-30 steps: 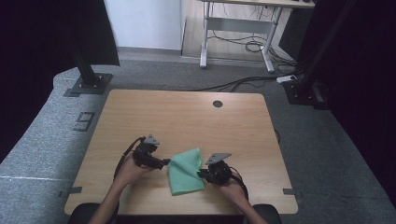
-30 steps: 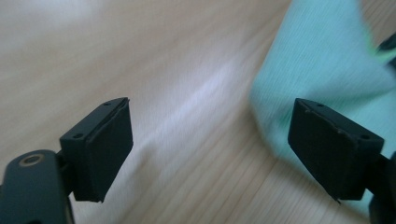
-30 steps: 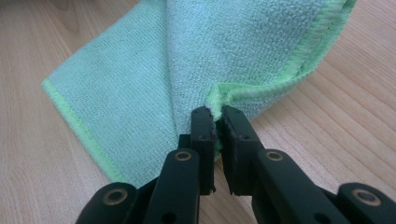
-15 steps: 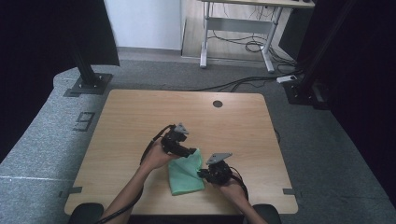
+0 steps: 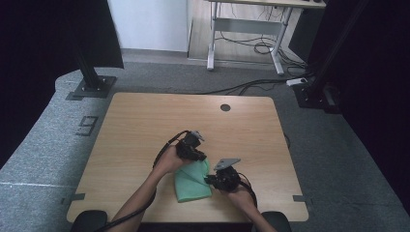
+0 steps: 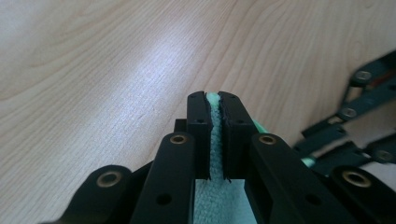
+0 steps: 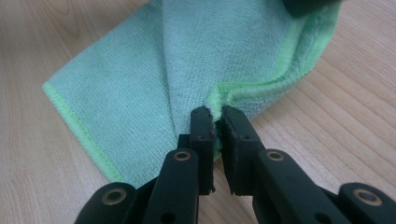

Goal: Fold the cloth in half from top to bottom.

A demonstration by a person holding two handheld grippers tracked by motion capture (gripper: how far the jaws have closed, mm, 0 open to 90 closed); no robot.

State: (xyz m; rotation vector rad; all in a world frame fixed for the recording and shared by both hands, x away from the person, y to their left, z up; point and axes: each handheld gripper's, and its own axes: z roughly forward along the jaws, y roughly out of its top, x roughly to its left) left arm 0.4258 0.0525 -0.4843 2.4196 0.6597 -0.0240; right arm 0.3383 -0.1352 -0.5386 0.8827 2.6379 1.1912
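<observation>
A green microfibre cloth [image 5: 192,182] lies partly folded near the front of the wooden table [image 5: 140,125]. My left gripper [image 5: 199,155] is at the cloth's far edge, shut on a strip of the cloth [image 6: 215,140] that runs up between its jaws. At the cloth's right edge my right gripper [image 5: 211,181] is shut on a bunched corner of the cloth [image 7: 140,70], which spreads flat beyond the jaws [image 7: 215,115]. The other gripper's black linkage [image 6: 364,135] shows at the right of the left gripper view.
A round cable hole [image 5: 225,107] sits near the table's far edge. Grey carpet [image 5: 43,145] surrounds the table, with black stand bases [image 5: 91,87] at the far corners and a desk frame [image 5: 241,29] with cables behind.
My left gripper has carried its cloth edge from the cloth's left side rightward and away, folding it over toward the right gripper. The right gripper has stayed put.
</observation>
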